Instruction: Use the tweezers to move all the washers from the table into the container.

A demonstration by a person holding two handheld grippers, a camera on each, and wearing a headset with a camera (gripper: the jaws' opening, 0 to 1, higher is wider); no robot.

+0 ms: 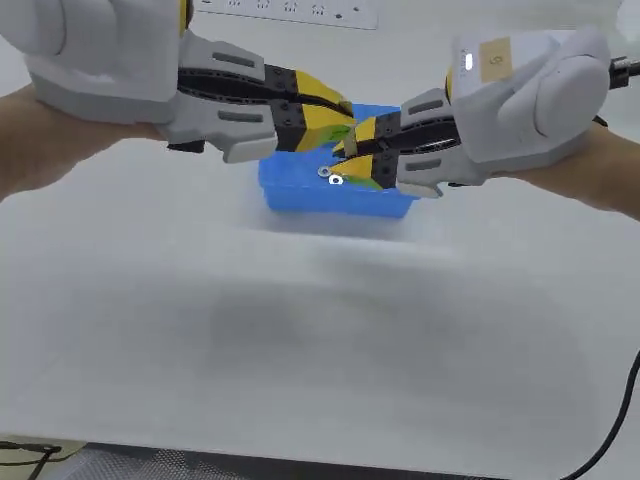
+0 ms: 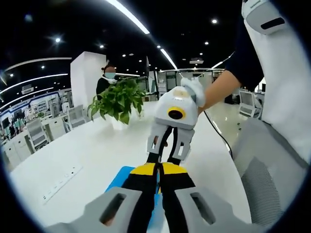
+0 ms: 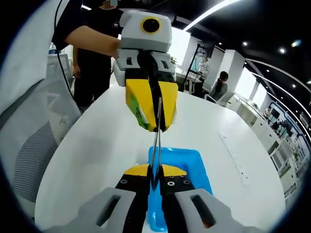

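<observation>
Thin steel tweezers [image 3: 156, 141] and silver washer [image 1: 335, 180] over the blue container [image 1: 300, 196].

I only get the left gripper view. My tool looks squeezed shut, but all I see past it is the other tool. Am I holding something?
Observer: Yes, tweezers. The right gripper view shows them running from the right tool up between the tips of your left tool.
Operator: Where are the washers?
Observer: The head view shows a small washer just below both tools' tips, over the blue container. I can't tell whether it lies inside or is pinched by the tweezers.
</observation>
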